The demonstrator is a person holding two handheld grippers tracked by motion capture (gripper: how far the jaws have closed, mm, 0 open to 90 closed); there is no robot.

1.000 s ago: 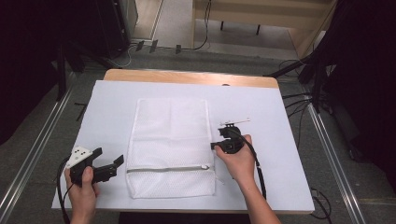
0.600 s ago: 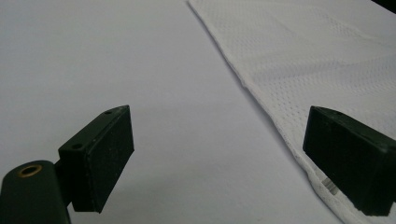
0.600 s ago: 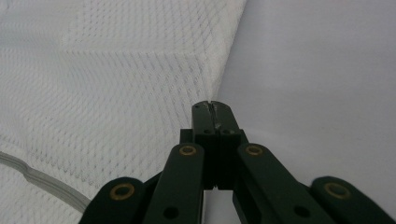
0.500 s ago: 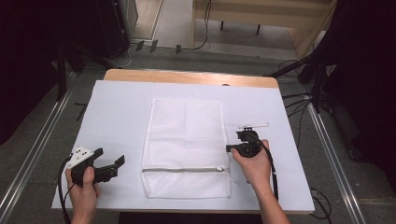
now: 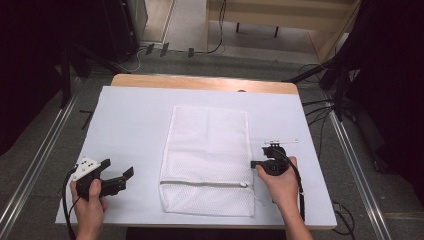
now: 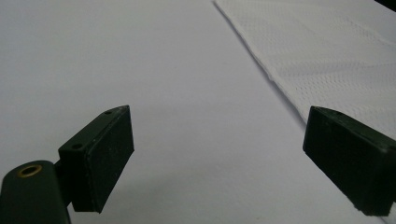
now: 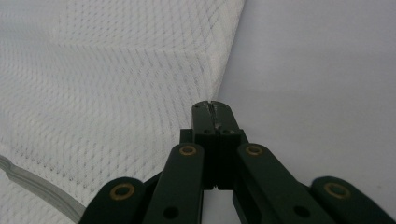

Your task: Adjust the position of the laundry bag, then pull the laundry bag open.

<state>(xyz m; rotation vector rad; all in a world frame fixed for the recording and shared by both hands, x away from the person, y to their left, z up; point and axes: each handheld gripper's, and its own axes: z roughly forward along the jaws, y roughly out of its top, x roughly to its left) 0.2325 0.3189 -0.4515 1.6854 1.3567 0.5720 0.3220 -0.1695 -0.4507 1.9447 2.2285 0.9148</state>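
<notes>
Wooden desk under a white sheet cover, seen from the high view. White mesh laundry bag lies flat at the centre of the sheet, its zipper running left to right near the near edge.

Change over the last second: the bag has slid rightward across the sheet, its right edge now sitting further right than before, and the bag looks squarer to the desk.

Right tongs sit at the bag's right edge, just far of the zipper end. They have travelled right together with that edge. In the right gripper view the jaws of the right tongs are pressed together with a sliver of white between the tips, at the hem of the mesh bag; they are gripping the bag's edge.

Left tongs rest at the near left of the sheet, well apart from the bag, position unchanged. The left gripper view shows the left tongs spread wide, nothing between the jaws.
</notes>
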